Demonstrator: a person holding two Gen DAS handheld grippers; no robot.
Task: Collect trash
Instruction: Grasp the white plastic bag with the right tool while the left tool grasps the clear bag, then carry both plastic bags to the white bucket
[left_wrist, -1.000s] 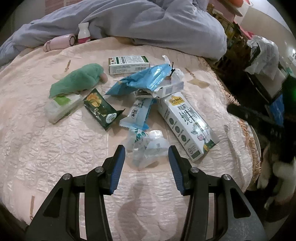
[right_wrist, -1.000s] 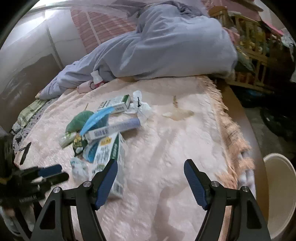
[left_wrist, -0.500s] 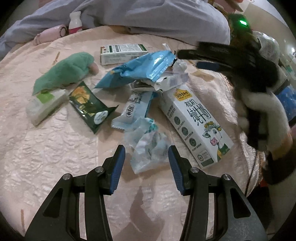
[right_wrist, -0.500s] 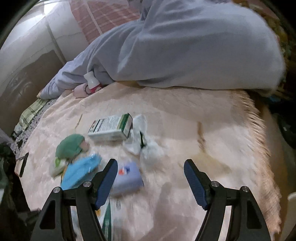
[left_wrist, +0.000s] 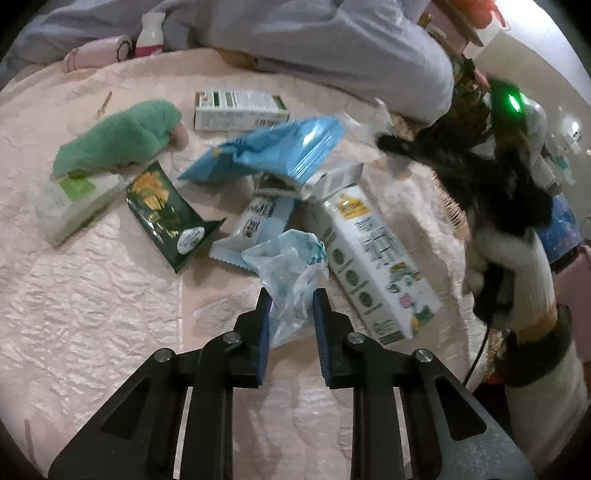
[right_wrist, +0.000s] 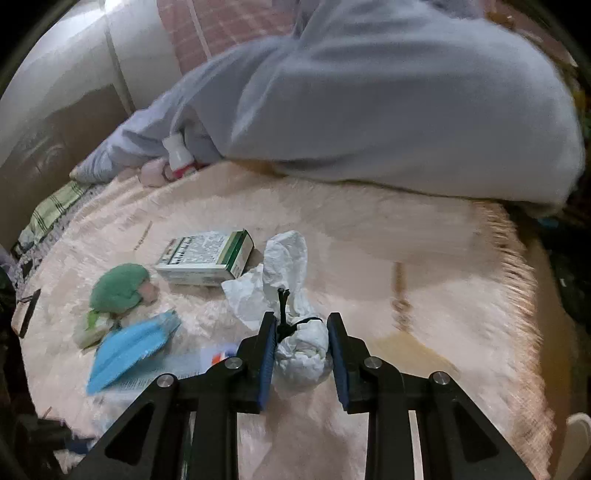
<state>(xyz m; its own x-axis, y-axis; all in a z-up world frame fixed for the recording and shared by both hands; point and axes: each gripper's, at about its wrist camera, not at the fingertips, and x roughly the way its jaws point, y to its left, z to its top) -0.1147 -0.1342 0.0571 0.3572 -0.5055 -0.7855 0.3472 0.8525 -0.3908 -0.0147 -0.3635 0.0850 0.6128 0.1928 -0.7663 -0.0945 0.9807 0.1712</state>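
Your left gripper (left_wrist: 291, 312) has its fingers pinched on the crumpled clear plastic wrapper (left_wrist: 288, 273) at the near edge of the litter on the pink quilted bed cover (left_wrist: 96, 295), and your right gripper (right_wrist: 301, 341) clamps the white tissue wad tied with a black band (right_wrist: 301, 347). Lift both straight up together. Keep the squeeze firm so that neither light, slippery piece slides free or drags the tall white milk carton (left_wrist: 376, 266) beside it.

Carton (left_wrist: 373, 258) lies right of wrappers (left_wrist: 258, 225) on blanket (left_wrist: 92, 314).
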